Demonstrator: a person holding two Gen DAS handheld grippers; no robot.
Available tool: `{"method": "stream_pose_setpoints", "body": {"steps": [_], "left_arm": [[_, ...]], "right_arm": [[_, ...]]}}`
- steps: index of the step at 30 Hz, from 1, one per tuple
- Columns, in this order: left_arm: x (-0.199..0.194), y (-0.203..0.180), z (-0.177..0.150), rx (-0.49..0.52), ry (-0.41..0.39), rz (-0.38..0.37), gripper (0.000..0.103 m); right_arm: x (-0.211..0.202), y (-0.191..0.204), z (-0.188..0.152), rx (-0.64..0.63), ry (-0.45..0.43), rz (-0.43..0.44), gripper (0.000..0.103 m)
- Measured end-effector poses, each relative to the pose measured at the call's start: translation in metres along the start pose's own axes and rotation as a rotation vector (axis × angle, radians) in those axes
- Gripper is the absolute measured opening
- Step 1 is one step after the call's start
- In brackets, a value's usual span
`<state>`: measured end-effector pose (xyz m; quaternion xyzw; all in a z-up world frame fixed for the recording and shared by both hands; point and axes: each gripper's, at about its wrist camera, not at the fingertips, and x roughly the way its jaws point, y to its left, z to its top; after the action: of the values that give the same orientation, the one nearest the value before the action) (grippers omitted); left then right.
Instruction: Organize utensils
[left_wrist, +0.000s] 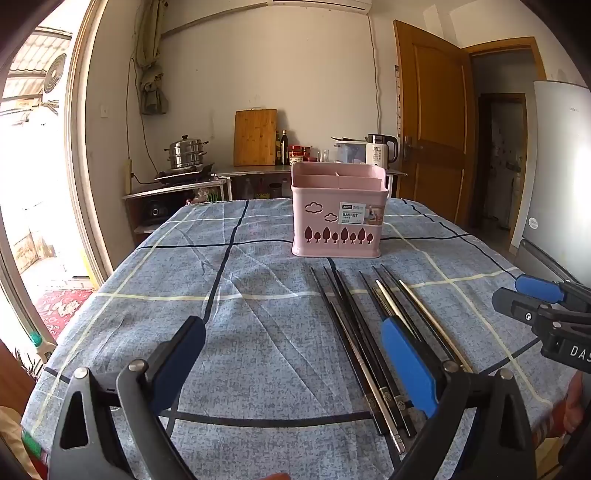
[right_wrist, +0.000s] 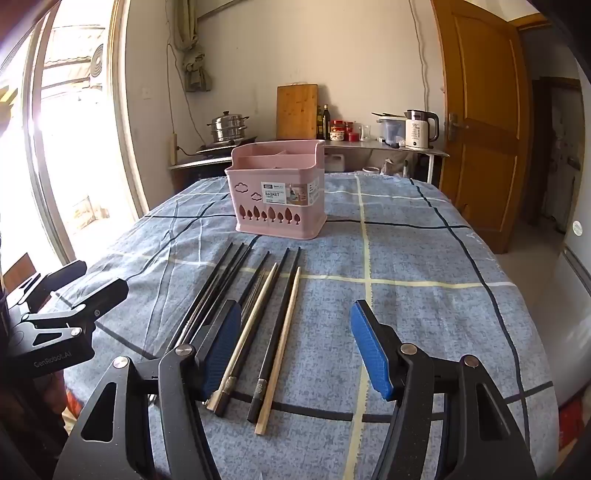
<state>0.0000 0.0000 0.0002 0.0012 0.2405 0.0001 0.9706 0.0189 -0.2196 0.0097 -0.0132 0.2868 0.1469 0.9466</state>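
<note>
A bench (left_wrist: 258, 332) is covered by a blue checked tablecloth (right_wrist: 424, 295). Toward its far side a pink plastic utensil basket (left_wrist: 336, 221) is set upright; cloud and tree cut-outs and a printed label marked "BASKET" are carried on its front wall, and its inside is divided into compartments, which appear empty so far as can be seen. In front of the basket, on the cloth, a loose row of chopsticks (right_wrist: 255, 314) is laid roughly side by side with tips pointed toward the basket: most are black, some with metal-banded ends, one is silvery (right_wrist: 251, 325), and one is of pale wood (right_wrist: 282, 339) at the right edge of the row.

The left hand-held gripper (left_wrist: 291, 354) is held released, jaws wide, above the near left of the bench with nothing between them; its right finger overlaps the chopsticks in view. The right hand-held gripper (right_wrist: 295, 347) is likewise released, its jaws spread over the near ends of the rightmost chopsticks without touching them.

Only in the left wrist view is a refrigerator (left_wrist: 554, 166) shown at the right edge. Only in the right wrist view are the blunt ends of the wooden and silvery chopsticks plainly seen.
</note>
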Motion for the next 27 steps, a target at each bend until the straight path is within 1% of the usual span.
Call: {"method": "stream_pose_setpoints", "body": {"steps": [13, 14, 27], "left_arm": [[0.0082, -0.0018, -0.0064, -0.003, 0.006, -0.005, 0.098], [0.0028, -0.0015, -0.0025, 0.0, 0.005, -0.01, 0.098], [-0.0011, -0.0003, -0.0002, -0.004, 0.0, -0.013, 0.098]], "right_arm": [[-0.0014, 0.0006, 0.0003, 0.0, -0.006, -0.005, 0.062], [-0.0017, 0.0012, 0.0001, -0.001, -0.007, -0.006, 0.062], [-0.0034, -0.0006, 0.002, 0.005, -0.01, -0.006, 0.062]]}}
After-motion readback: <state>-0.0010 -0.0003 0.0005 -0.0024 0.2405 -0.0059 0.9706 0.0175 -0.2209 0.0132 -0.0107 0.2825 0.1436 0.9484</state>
